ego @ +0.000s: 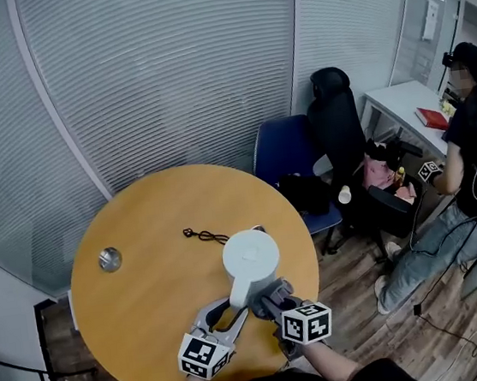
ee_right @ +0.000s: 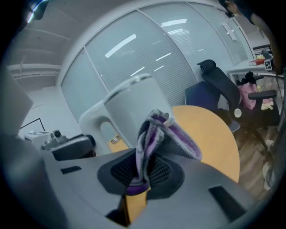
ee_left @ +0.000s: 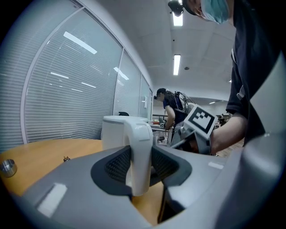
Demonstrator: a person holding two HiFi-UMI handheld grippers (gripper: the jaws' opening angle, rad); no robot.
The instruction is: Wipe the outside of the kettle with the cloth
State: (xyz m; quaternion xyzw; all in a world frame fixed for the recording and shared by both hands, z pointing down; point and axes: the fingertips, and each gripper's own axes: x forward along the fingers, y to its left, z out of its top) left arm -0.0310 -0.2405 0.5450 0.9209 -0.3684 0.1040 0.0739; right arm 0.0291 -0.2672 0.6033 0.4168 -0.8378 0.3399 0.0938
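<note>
A white kettle [ego: 252,264] stands on the round wooden table [ego: 144,266], near its front edge. My left gripper [ego: 229,317] is shut on the kettle's handle [ee_left: 139,152], with a dark pad pressed against each side of it. My right gripper [ego: 269,299] is shut on a purple and grey cloth [ee_right: 157,133]. The cloth bunches up out of the jaws and hangs close to the kettle's side [ee_right: 134,107], below the lid; I cannot tell whether it touches the wall. In the left gripper view the right gripper's marker cube [ee_left: 199,122] shows just right of the kettle body [ee_left: 114,129].
A thin dark cable [ego: 205,234] lies behind the kettle, and a small metal disc [ego: 110,260] sits at the table's left. Beyond the table stand a blue chair [ego: 286,154] and a black office chair [ego: 340,121]. A seated person [ego: 465,140] is at a desk on the right.
</note>
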